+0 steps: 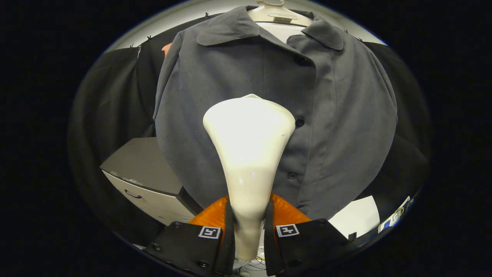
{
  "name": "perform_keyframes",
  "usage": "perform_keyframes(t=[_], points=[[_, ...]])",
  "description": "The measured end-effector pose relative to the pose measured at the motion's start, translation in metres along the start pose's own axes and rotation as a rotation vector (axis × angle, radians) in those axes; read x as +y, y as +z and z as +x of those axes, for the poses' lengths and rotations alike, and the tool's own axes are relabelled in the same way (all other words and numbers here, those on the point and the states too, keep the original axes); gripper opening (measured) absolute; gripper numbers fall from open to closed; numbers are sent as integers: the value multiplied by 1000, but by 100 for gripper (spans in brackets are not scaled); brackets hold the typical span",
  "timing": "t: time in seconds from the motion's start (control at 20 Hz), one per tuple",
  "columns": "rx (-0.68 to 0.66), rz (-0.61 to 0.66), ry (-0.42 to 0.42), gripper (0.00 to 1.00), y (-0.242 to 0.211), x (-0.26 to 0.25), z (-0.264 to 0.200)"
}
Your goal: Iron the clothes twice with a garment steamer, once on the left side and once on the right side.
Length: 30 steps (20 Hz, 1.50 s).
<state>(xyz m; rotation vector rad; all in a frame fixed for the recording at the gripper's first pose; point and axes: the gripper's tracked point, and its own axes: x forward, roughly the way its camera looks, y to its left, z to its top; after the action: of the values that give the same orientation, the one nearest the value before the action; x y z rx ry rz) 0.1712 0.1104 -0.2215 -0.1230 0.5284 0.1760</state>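
Note:
A grey button-up shirt hangs on a pale hanger straight ahead of me, its collar at the top and dark buttons running down the placket. My gripper is shut on the white garment steamer, both fingers pressing its narrow handle. The steamer's wide head points up along the fingers and lies against the middle of the shirt front, just left of the button line. The head hides the cloth behind it.
A grey cabinet with a drawer handle stands low on the left, behind the shirt's hem. A white sheet lies low on the right. Black cloth walls close in both sides.

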Motion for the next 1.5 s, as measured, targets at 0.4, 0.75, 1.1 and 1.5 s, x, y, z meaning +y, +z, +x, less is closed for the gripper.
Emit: perform_keyframes(t=[0.4,0.75,1.1,1.5], points=[[78,24,1,39,-50,-12,19],[153,9,38,39,-89,1,25],[238,5,48,39,-132,4,40],[336,0,51,39,-183,-2,50]])
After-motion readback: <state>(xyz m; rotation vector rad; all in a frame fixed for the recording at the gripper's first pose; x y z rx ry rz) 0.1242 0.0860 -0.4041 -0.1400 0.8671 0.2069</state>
